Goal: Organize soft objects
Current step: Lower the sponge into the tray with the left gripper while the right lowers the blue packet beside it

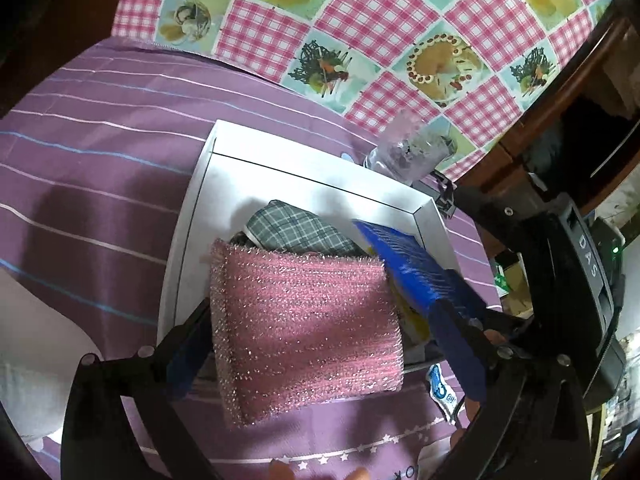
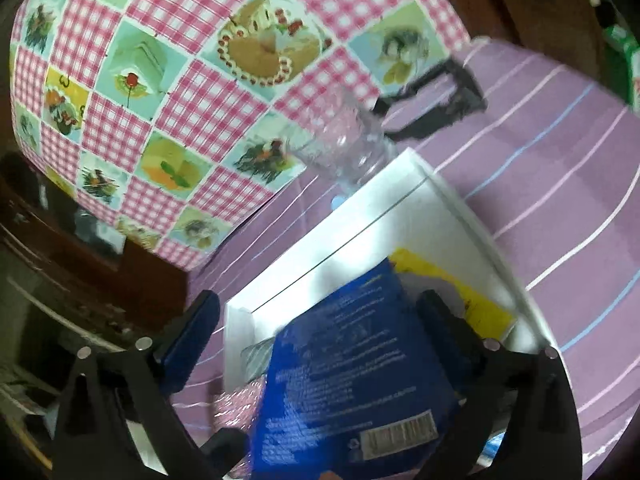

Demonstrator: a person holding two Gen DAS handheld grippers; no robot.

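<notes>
The pink sponge sits between the fingers of the left gripper, its long axis running across from one finger to the other, and it hangs over the near edge of the white box, partly above the inside. The left fingers are spread to either side of it; whether they press on it or merely flank it I cannot tell. It looks fuzzy and glittery, thick and squashy. Just behind it in the box lies a grey checked cloth. The right gripper is clenched on a blue packet (printed text and a barcode), held tilted over the box above something yellow. Beyond the box stands a clear glass on the purple striped cloth.
</notes>
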